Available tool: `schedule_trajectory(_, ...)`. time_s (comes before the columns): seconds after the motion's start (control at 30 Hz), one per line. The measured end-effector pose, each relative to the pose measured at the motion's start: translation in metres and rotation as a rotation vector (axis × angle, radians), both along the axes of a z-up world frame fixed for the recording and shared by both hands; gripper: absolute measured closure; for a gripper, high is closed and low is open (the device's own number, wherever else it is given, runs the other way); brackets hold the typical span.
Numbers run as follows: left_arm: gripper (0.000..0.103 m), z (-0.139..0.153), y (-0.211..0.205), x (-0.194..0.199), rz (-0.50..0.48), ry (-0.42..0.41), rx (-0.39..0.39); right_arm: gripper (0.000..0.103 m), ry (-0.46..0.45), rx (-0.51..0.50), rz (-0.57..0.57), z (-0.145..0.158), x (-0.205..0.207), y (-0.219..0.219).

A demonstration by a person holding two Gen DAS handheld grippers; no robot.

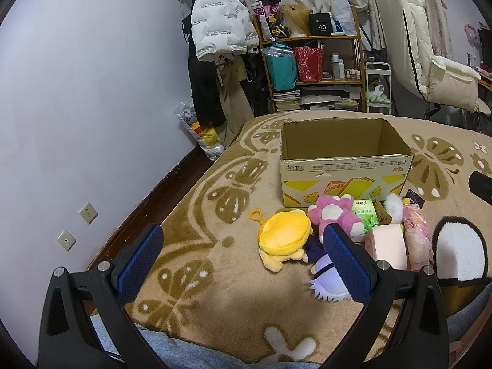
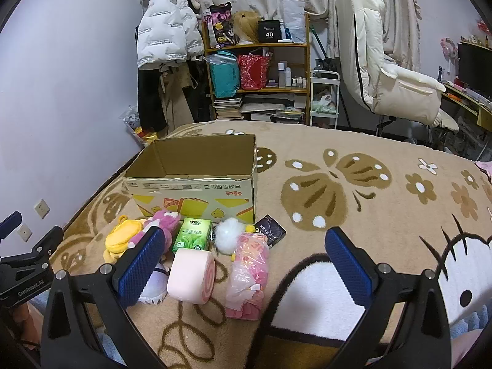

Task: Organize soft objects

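Blue textured pads face each other on both of your tools, and both sets of jaws stand fully released with nothing between them. Your left gripper (image 1: 243, 264) hangs above the tan patterned blanket (image 1: 200, 215); ahead of it and toward its right finger lie the yellow plush pouch (image 1: 284, 236), the pink plush toy (image 1: 335, 218) and a purple-haired doll (image 1: 326, 279) partly hidden behind that finger. Your right gripper (image 2: 246, 264) hovers over the same row: the pink roll cushion (image 2: 192, 276) and the pink plastic-wrapped pack (image 2: 249, 276) lie between its fingers, the green tissue pack (image 2: 192, 234) and white pompom (image 2: 229, 235) just beyond. The open cardboard box (image 2: 196, 189) stands upright farther ahead, behind the whole row.
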State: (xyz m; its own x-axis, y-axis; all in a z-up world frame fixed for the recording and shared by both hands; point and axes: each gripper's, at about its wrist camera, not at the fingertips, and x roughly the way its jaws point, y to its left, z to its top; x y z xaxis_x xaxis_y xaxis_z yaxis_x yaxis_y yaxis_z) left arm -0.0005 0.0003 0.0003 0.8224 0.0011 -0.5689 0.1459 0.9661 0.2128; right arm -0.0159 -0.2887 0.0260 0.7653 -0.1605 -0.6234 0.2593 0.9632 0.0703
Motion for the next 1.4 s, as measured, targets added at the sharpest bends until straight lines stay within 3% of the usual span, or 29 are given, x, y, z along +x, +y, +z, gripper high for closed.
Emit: schedule_trajectory(1.4,0.000,-0.0029,0.0028,0.0026,0.005,0.002,0.006,0.000,-0.001,0.003,0.006,-0.0002,0.0006,0.0002)
